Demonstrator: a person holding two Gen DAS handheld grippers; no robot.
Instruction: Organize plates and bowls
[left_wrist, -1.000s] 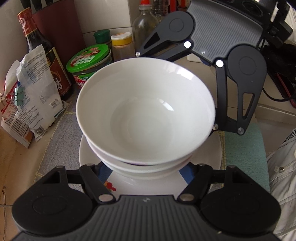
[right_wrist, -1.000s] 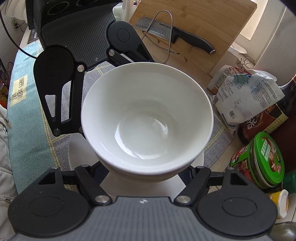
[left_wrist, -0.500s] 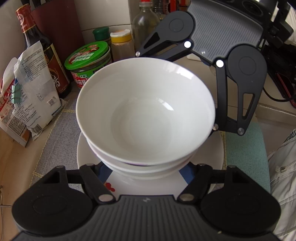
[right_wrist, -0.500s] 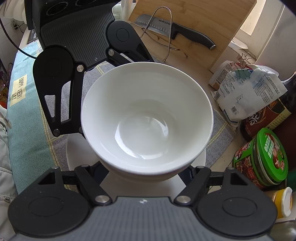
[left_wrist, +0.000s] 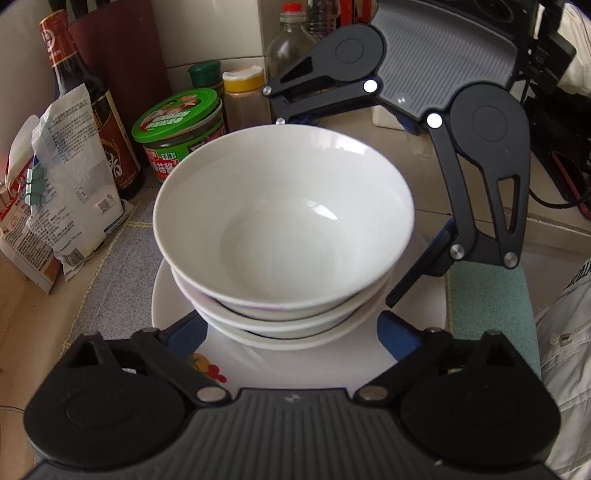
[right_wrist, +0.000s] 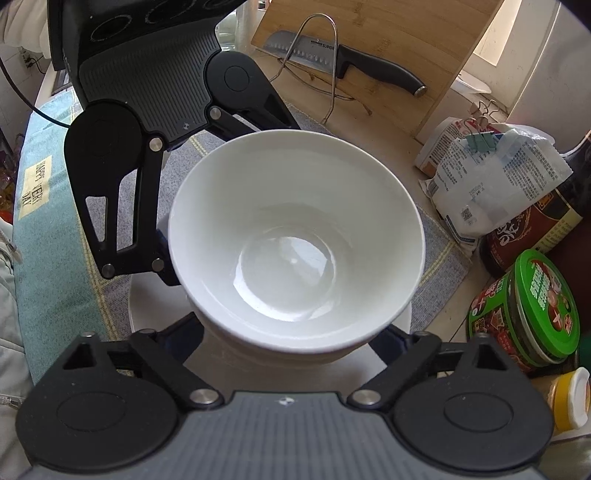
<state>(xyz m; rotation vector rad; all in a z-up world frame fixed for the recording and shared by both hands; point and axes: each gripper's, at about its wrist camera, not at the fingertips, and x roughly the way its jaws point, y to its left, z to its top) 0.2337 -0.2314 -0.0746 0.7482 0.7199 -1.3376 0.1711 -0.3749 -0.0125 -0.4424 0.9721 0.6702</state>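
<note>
The left tool (left_wrist: 291, 325) is sitting with its fingers spread apart, flanking the lower bowls of the stack without visibly touching. The stack of white bowls (left_wrist: 284, 229) is resting centred on the large plate (left_wrist: 295, 363), which is lying on the grey mat (left_wrist: 110, 266) on the counter. Directly opposite, the right tool (right_wrist: 291, 332) is also standing open, straddling the stack's far side. Both tools are equally near; the stack is lying straight ahead between them.
</note>
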